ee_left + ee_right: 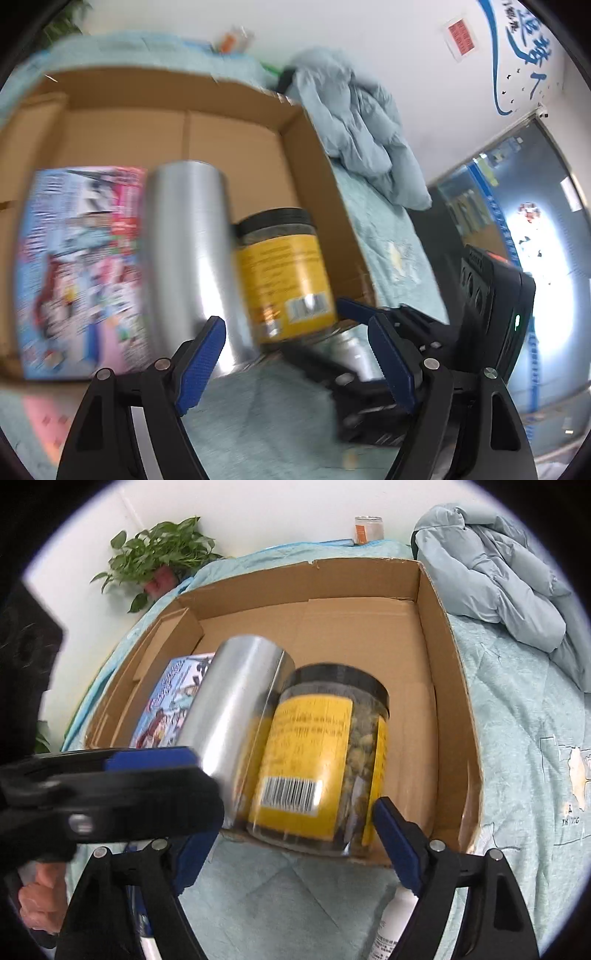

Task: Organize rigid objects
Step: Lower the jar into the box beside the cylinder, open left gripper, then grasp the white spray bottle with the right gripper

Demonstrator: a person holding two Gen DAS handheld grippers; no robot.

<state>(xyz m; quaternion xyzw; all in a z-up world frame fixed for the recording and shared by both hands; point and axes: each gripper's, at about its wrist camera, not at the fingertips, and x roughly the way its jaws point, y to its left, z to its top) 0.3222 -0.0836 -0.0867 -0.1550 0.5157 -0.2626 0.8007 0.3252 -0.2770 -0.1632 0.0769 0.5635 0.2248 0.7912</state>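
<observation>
An open cardboard box (458,686) lies on a teal bedcover (524,738). Inside it, side by side, lie a colourful printed book (81,266), a silver metal cylinder (188,251) and a clear jar with a yellow label and black lid (314,760). My left gripper (295,365) hangs open at the box's near edge, its left fingertip just in front of the cylinder's end. My right gripper (295,849) is open too; the jar's base sits just beyond its fingertips, untouched by the pads. Each gripper shows in the other's view: the right gripper (480,314), the left gripper (110,794).
A crumpled grey-blue jacket (491,576) lies right of the box. A potted plant (162,557) and a small orange-labelled jar (367,530) stand behind it. A white tube (395,919) lies on the cover under my right fingers. A person's hand (40,901) holds the left gripper.
</observation>
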